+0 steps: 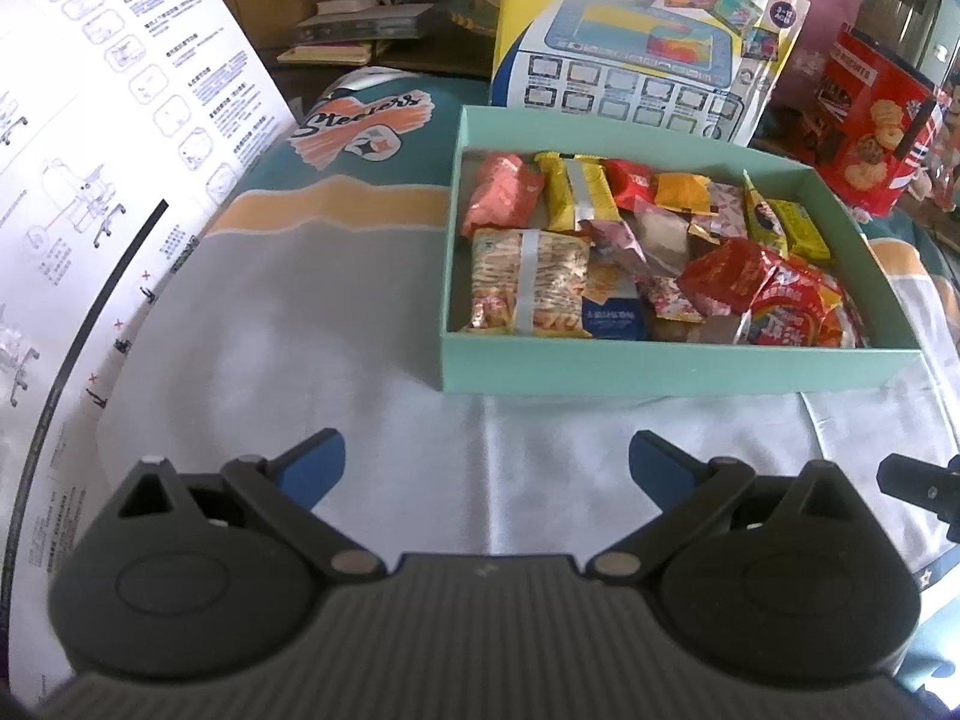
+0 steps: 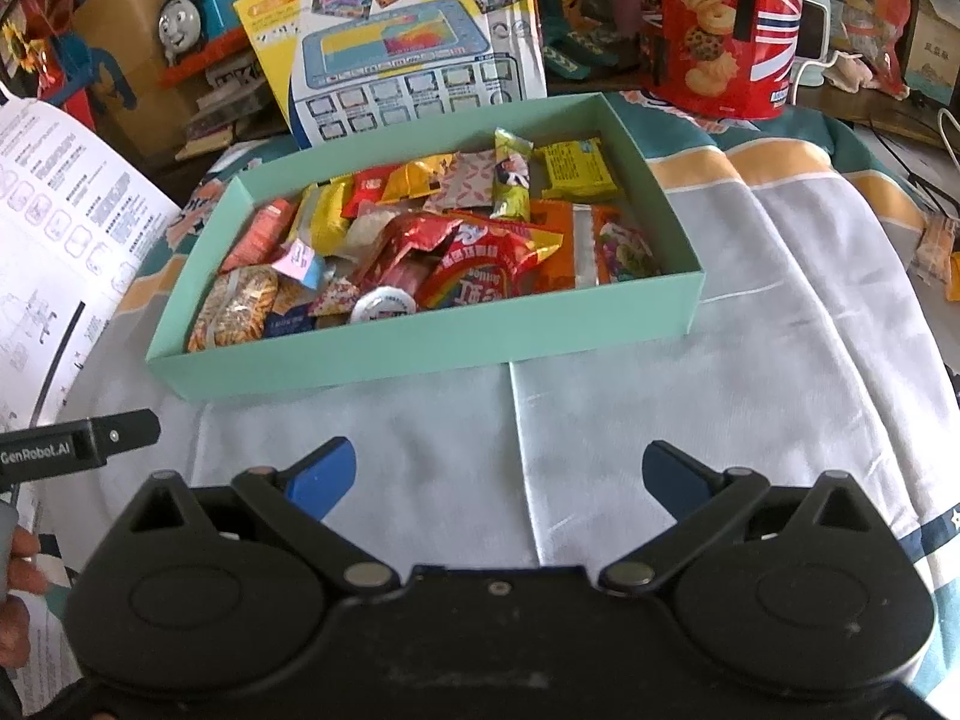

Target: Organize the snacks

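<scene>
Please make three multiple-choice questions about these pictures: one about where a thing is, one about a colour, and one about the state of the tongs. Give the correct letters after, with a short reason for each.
1. Where does the red biscuit tin stand?
A. Inside the snack box
B. Behind the snack box, outside it
C. Between the right tongs

2. What colour is the snack box?
A. Mint green
B. Dark brown
C. Bright purple

3. In what state are the left tongs and the right tongs?
A. Both shut on a snack
B. Left shut on a snack, right open
C. Both open, holding nothing

Answers:
1. B: the tin stands on the cloth beyond the box's far wall.
2. A: all the box walls are pale mint green.
3. C: in each wrist view the blue pads stand wide apart, with only cloth between them.
</scene>
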Available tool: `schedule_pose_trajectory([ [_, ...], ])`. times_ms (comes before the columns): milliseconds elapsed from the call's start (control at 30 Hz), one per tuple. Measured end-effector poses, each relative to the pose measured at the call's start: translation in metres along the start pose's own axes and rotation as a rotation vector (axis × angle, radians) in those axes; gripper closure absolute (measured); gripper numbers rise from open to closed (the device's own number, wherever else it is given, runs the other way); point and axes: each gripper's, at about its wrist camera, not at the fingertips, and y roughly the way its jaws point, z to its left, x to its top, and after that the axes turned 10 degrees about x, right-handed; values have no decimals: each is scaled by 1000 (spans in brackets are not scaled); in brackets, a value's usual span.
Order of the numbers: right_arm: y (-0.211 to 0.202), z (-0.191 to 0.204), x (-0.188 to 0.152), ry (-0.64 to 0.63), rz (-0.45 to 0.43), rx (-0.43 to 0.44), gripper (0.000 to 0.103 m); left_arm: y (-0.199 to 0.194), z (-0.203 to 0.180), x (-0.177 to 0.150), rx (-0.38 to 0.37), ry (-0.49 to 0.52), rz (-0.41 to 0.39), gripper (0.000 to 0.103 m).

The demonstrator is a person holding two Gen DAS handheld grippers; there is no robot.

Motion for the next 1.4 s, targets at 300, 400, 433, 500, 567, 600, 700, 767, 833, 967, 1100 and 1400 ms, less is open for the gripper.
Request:
schedule_pose_trajectory([
  [300,7,-1,5,-9,21,-14,0,5,0,4,42,14,11,0],
  [400,7,0,8,-23,21,-16,0,5,0,7,50,16,7,0],
  [433,7,0,8,-28,21,-16,0,5,0,8,53,16,6,0],
  [500,8,1,10,-37,21,-18,0,4,0,10,61,16,3,0],
  [567,9,2,11,-45,24,-22,0,5,1,11,63,15,3,0],
  [600,9,3,11,-47,26,-23,0,5,1,12,65,14,4,0],
  [700,10,4,13,-56,32,-28,0,6,2,13,67,12,7,0],
  [767,12,4,14,-59,36,-29,0,7,3,14,71,7,6,0],
  [833,13,5,16,-65,40,-29,0,8,5,14,76,2,7,0],
  [967,15,7,17,-77,46,-32,0,10,7,15,81,-8,8,0],
  [1100,17,6,19,-81,47,-36,0,9,8,16,83,-14,6,0],
  [1400,18,7,20,-83,46,-39,0,8,12,17,93,-26,-3,0],
])
